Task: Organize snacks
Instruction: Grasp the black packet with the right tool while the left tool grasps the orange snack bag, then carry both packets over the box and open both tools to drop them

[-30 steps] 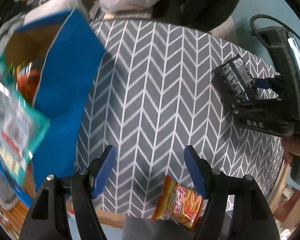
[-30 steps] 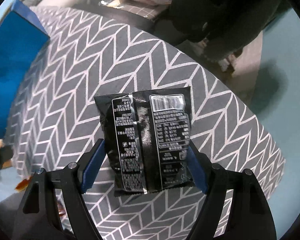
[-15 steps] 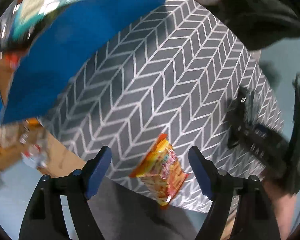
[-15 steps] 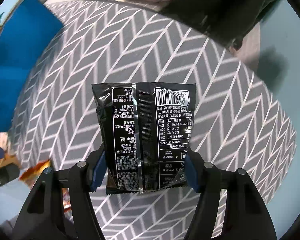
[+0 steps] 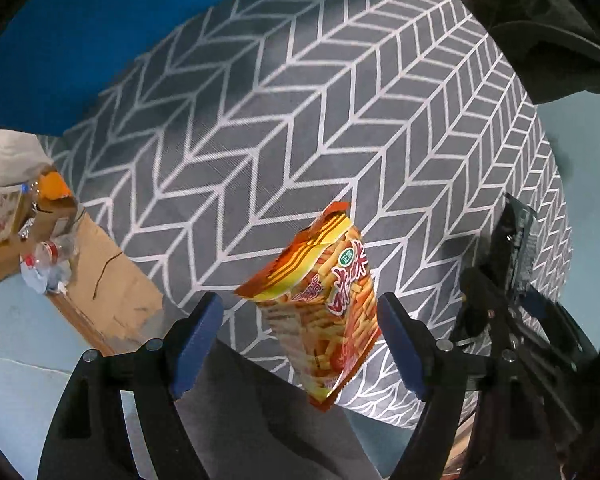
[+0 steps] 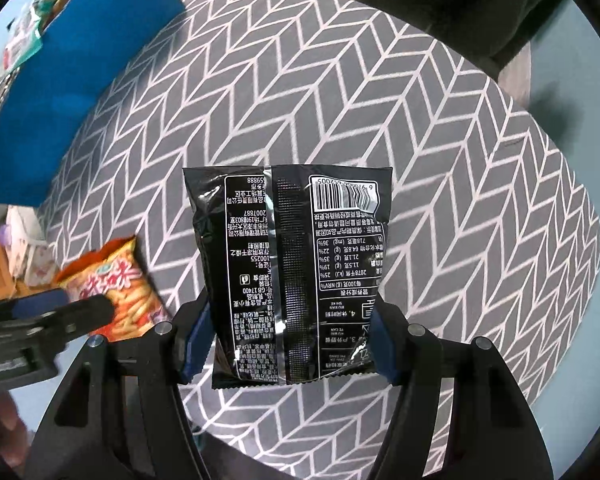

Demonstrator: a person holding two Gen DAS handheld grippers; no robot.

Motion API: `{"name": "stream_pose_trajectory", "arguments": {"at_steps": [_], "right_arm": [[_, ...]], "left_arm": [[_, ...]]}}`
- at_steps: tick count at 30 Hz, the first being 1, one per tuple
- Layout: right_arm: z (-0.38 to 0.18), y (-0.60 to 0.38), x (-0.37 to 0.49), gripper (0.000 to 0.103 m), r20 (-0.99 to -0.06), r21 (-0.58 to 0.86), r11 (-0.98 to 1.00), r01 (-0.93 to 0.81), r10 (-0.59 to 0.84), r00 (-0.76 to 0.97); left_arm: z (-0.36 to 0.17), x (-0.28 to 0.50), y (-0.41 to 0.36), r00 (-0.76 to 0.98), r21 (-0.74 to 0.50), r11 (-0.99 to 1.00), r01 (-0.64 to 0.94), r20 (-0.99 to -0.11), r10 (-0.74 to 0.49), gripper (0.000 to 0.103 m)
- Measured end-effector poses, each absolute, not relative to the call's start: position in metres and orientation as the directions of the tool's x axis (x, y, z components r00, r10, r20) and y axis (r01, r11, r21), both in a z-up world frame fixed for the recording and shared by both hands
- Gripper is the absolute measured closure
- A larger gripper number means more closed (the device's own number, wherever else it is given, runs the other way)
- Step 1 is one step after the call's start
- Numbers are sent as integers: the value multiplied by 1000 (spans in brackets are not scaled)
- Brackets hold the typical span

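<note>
An orange snack bag (image 5: 324, 300) lies at the near edge of the round table, overhanging it. My left gripper (image 5: 300, 340) is open, its fingers either side of the bag's lower half, not touching. It shows in the right wrist view (image 6: 56, 312) beside the orange bag (image 6: 120, 292). My right gripper (image 6: 288, 344) is shut on a black snack bag (image 6: 292, 264), held above the table with its printed back up. The right gripper and black bag (image 5: 520, 248) show at the right of the left wrist view.
The table has a grey chevron cloth (image 5: 300, 120). A blue box (image 6: 60, 80) holding several snack packs stands at its far left, also seen in the left wrist view (image 5: 80, 40). Cardboard and bottles (image 5: 48, 248) lie on the floor. Dark clothing (image 5: 548, 20) lies beyond the table.
My left gripper has swung down and toward the orange bag, which now sits between its open fingers. My right gripper has closed on the black bag and lifted it slightly.
</note>
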State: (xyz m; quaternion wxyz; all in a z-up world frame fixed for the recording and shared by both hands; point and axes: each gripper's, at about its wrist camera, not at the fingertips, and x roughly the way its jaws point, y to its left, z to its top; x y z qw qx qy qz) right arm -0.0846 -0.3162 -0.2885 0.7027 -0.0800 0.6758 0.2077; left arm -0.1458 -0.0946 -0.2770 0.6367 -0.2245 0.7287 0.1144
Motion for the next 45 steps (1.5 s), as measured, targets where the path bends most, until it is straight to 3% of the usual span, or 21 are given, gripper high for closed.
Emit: {"name": "stream_pose_trajectory", "arguments": {"at_steps": [8,10,15,25,45], "right_arm": [[-289,-331,-136,37,-984,171,914,-367,180,-9],[-287,-336,-143,37,-984,169,914,-368,179,-8],[-277,-344,-147,37,-984,167,911,-376,179,-3],[-254,-347,-125,37,-978,186,912,-366,208,19],[-184,-279,-94,37,-949,233,878,-418,299,98]], "left_arm": [[-309,-150,-94,-99,-137,881,-453,-974,-202,24],[-311,-151,-91,-91,-129,887,-443,-978,-187,37],[-308,-148,-84,-62,-131,911,-390,-984,-168,55],[-281,-146,-80,-33,-150,930,-335,-985,-170,57],[-168,-119,-40,136,-68,981,-184,-990,-44,58]]}}
